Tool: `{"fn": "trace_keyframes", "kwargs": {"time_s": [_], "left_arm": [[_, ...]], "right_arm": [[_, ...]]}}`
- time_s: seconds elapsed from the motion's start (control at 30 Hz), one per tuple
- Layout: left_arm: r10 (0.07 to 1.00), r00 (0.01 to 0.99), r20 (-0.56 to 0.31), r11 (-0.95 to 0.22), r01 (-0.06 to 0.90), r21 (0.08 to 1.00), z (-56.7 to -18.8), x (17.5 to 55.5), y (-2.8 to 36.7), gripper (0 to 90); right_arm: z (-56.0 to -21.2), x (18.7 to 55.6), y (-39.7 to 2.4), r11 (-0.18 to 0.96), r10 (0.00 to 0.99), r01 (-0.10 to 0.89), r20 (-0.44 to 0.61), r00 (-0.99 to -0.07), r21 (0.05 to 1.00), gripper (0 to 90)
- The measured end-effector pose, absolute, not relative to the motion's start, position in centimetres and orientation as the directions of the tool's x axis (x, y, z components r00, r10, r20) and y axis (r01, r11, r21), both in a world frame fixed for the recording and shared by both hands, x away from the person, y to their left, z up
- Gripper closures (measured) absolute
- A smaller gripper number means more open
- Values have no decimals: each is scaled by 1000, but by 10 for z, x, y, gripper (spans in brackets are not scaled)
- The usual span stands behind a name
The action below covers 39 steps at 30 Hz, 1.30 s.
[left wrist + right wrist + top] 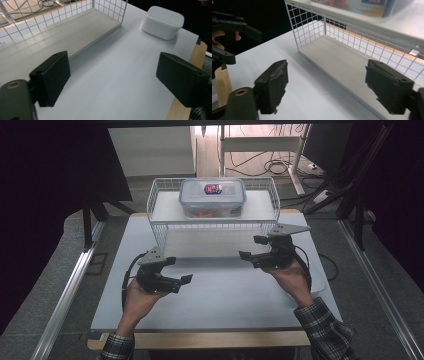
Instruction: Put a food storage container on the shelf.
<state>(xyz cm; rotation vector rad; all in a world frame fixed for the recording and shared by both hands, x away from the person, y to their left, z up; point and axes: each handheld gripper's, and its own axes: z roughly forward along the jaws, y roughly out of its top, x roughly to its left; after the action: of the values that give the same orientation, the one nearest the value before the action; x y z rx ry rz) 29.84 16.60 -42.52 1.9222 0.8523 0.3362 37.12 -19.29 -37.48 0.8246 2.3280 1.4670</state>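
Note:
A white wire rack (160, 227) stands at the back of the white table top (225, 295). On its upper shelf sits a clear plastic box (212, 197) with a blue-rimmed lid and a red and blue label. My left gripper (181, 270) hovers in front of the rack's left end with its jaws wide apart and nothing between them (115, 75). My right gripper (250, 247) is near the rack's right front corner, also open and empty (330, 85). It looks along the rack's pale lower board (342, 60), with the left gripper (237, 27) beyond it.
A white lidded tub (162, 22) stands on the table near its right edge. A wooden table edge (200, 339) runs along the front. Metal rails (65, 295) flank the table, and cables (275, 167) lie on the floor behind the rack.

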Motion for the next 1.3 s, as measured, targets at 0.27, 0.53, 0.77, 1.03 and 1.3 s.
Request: {"fn": "trace_keyframes", "kwargs": {"time_s": [0.27, 0.53, 0.77, 1.03, 1.3], "left_arm": [[702, 699, -135, -265, 433, 862, -449, 284, 169, 50], [725, 675, -136, -249, 442, 862, -471, 273, 172, 25], [743, 664, -84, -306, 448, 840, -496, 264, 173, 10], [770, 635, -62, -301, 447, 842, -512, 249, 180, 0], [779, 626, 42, -391, 432, 812, -521, 249, 174, 0]], "right_arm": [[-389, 349, -214, 294, 613, 304, 65, -787, 906, 84], [-413, 335, -232, 273, 633, 361, 116, -766, 892, 16], [-434, 319, -237, 275, 640, 360, 109, -760, 891, 19], [-467, 294, -239, 318, 666, 328, 36, -745, 890, 46], [-488, 297, -242, 342, 691, 421, 78, -719, 840, 54]]}}
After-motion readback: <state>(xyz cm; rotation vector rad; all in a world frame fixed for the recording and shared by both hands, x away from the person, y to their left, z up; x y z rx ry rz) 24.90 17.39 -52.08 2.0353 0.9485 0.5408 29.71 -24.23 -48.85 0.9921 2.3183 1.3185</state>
